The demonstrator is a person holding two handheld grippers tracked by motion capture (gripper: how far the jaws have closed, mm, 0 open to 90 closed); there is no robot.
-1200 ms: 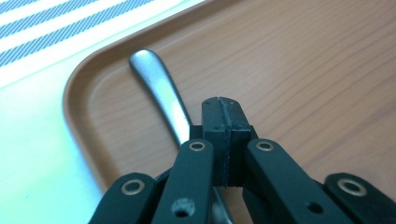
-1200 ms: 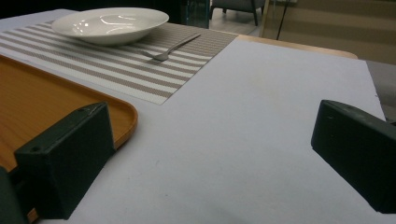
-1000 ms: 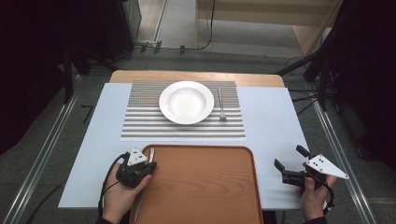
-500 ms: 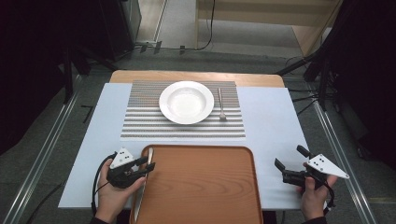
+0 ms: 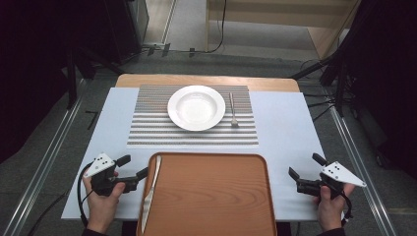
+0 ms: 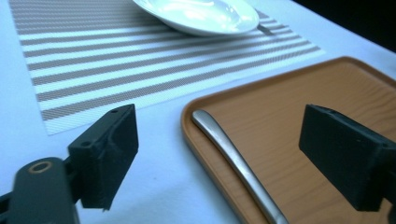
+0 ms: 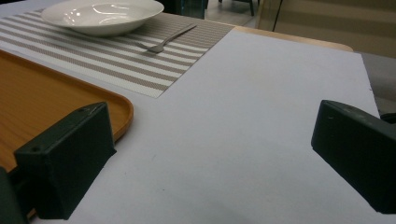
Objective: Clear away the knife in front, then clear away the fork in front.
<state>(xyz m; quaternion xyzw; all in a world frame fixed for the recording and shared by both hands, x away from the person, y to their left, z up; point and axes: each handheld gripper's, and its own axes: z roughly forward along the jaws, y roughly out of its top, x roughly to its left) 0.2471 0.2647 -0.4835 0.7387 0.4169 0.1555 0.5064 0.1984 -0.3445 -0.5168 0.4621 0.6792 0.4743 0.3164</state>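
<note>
A silver knife (image 5: pixel 150 191) lies along the left edge of the brown wooden tray (image 5: pixel 211 196), handle end pointing away from me. My left gripper (image 5: pixel 133 167) sits on the white table cover just left of the tray. Its jaws have just been opening and now stand wide, pressing on nothing. In the left gripper view the knife (image 6: pixel 233 158) lies on the tray (image 6: pixel 303 93) ahead of my left gripper (image 6: pixel 219 140). My right gripper (image 5: pixel 306 166) rests open and empty right of the tray, with bare table cover in front of my right gripper (image 7: pixel 210 154).
A white deep plate (image 5: pixel 196 107) stands on a striped placemat (image 5: pixel 147 128) at the far middle of the table, with a fork (image 5: pixel 233 109) to its right. The white table cover (image 5: pixel 285 128) extends on both sides. Dark floor and metal rails surround the table.
The left gripper has opened, let go of the knife on the tray's left edge, and drawn back to the left off the tray. The right gripper has stayed put.
</note>
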